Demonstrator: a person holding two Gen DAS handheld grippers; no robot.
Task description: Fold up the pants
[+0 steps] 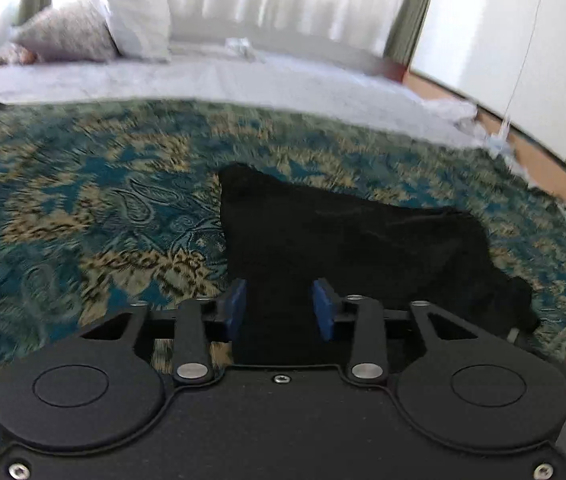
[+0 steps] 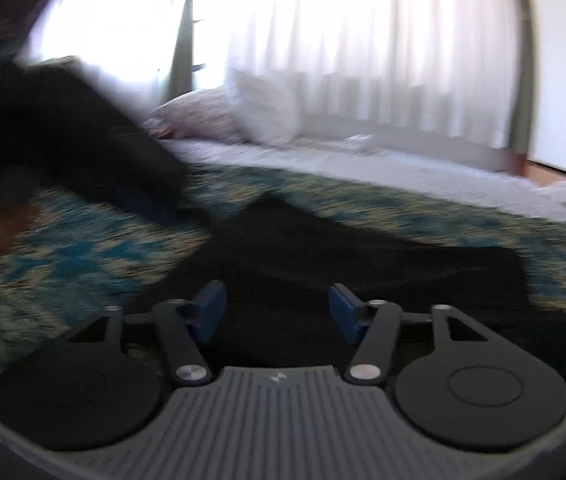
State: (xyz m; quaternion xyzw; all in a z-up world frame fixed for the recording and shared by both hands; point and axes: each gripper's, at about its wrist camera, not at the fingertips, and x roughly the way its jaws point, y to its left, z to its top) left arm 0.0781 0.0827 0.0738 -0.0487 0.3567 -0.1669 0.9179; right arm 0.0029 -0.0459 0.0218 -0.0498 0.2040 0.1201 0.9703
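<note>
Black pants (image 1: 347,248) lie bunched on a teal and gold patterned bedspread (image 1: 83,200). My left gripper (image 1: 279,304) hangs over the near edge of the pants with its blue pads (image 1: 237,306) apart and nothing between them. In the right wrist view the pants (image 2: 363,272) spread ahead, and my right gripper (image 2: 277,308) is open above their near part, its blue pads (image 2: 211,308) wide apart. At the left of that view the other gripper and a hand (image 2: 43,140) show as a dark blur.
A grey sheet (image 1: 243,76) covers the bed beyond the bedspread, with pillows (image 1: 123,24) at the far left. White curtains (image 2: 363,40) hang behind. A wooden floor (image 1: 543,152) with loose white and green items lies to the right of the bed.
</note>
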